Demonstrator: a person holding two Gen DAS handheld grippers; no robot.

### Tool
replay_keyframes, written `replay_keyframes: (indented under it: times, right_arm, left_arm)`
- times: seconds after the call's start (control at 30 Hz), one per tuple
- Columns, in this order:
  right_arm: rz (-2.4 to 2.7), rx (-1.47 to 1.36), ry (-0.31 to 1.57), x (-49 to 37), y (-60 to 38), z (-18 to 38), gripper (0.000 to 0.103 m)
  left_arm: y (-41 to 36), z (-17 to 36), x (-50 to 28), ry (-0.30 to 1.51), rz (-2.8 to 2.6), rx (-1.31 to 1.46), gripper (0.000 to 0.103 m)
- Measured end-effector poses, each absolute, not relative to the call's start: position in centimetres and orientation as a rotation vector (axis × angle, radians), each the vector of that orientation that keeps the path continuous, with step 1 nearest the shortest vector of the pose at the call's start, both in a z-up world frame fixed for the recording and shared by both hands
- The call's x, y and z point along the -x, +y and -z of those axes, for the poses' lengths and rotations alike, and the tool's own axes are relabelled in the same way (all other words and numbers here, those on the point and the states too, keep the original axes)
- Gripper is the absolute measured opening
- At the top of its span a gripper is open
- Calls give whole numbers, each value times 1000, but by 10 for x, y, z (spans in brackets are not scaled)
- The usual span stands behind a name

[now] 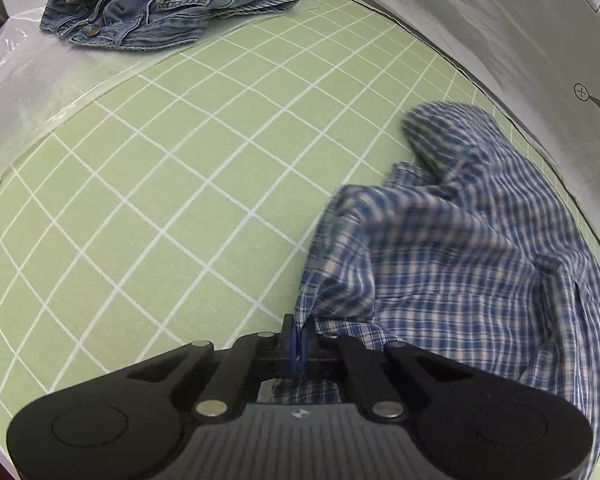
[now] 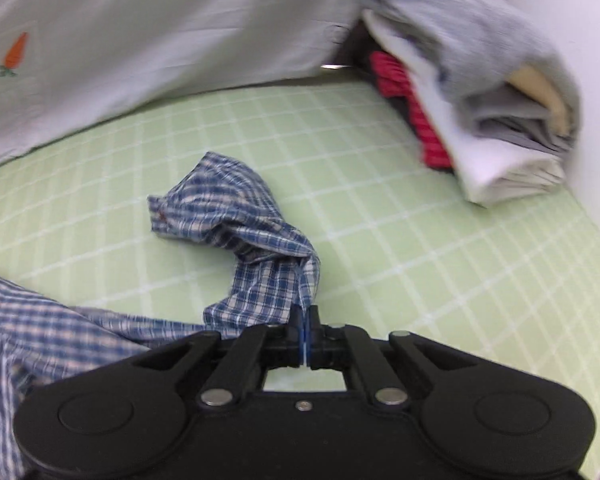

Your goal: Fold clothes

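A blue and white plaid shirt lies crumpled on the green grid mat, to the right in the left wrist view. My left gripper is shut on an edge of the shirt. In the right wrist view the shirt trails left in a twisted bunch over the mat. My right gripper is shut on another edge of the shirt.
A pile of denim clothes lies at the mat's far left corner on clear plastic. A stack of folded clothes sits at the far right. A pale cloth with a carrot print hangs at the back.
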State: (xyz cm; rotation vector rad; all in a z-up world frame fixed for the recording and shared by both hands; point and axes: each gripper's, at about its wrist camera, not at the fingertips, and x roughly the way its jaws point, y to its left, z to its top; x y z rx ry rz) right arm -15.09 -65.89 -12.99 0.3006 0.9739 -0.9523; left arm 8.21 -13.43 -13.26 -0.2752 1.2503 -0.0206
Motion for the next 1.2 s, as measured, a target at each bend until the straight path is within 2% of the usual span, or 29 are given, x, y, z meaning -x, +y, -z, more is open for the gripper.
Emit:
replay_keyframes:
  times: [0.13,0.17,0.23,0.27,0.3,0.4,0.47,0.5,0.57,0.6,0.67,0.73,0.77,0.8,0.83,0.87,0.9,0.93,0.97,1.0,1.2]
  right_arm:
    - [1046,-307,1021,189,-665,132,2]
    - [1048,-311,1012,191,-662,130,6]
    - [1042,-303,978,189,-652,125,25]
    - [1029,-299,949,184,-645,121,40]
    - [1011,-296,913,178,-637,116,47]
    - [902,-339,820,149,-618,105,59]
    - [786,-378,780,129,-603,102,67]
    - [724,-395,778,118,-597,103,70]
    - [626,-399,807,99,-581,110,72]
    - [581,-397,824,90,-572,115,74]
    - [546,-352,867,78,-559,124,78]
    - [538,-313,910,72,-550,134,79]
    - [531,-308,924,72,-548,138,79]
    - [521,-311,934,74,-547,141,79]
    - [510,-313,943,76,-546,144,78]
    - [501,-310,949,79,-545,145,70]
    - [491,-304,954,84,-544,146,44]
    - [481,-297,958,88,-544,146,28]
    - [472,-291,962,93,-543,146,15]
    - [464,-284,952,98,-542,143,6]
    - [528,-215,845,120,-549,89,4]
  left_arm:
    - [-140,133,-79,1255,51,269,1]
    - [-143,133,-79,1255,60,257,1]
    - [-149,131,-78,1252,87,233,2]
    - [-152,128,-77,1243,97,225,4]
    - [-155,124,-77,1233,105,219,11]
    - [-160,119,-77,1226,125,200,34]
    - [-163,119,-78,1233,139,199,39]
    - [-164,121,-77,1241,149,205,46]
    - [-165,124,-76,1256,170,215,57]
    - [-166,127,-75,1263,174,220,59]
    - [-166,133,-73,1276,180,234,59]
    - [-165,140,-71,1288,190,261,52]
    - [-164,143,-70,1295,196,281,33]
    - [-163,146,-70,1302,202,302,10]
    - [-162,148,-69,1305,202,313,7]
    - [-161,147,-67,1299,203,318,6]
    - [-160,146,-66,1291,204,321,3]
    - [-157,141,-64,1276,200,313,3]
    - [-155,135,-62,1257,194,300,2]
    - [-152,129,-60,1239,188,288,2]
    - [-126,71,-56,1082,142,205,1]
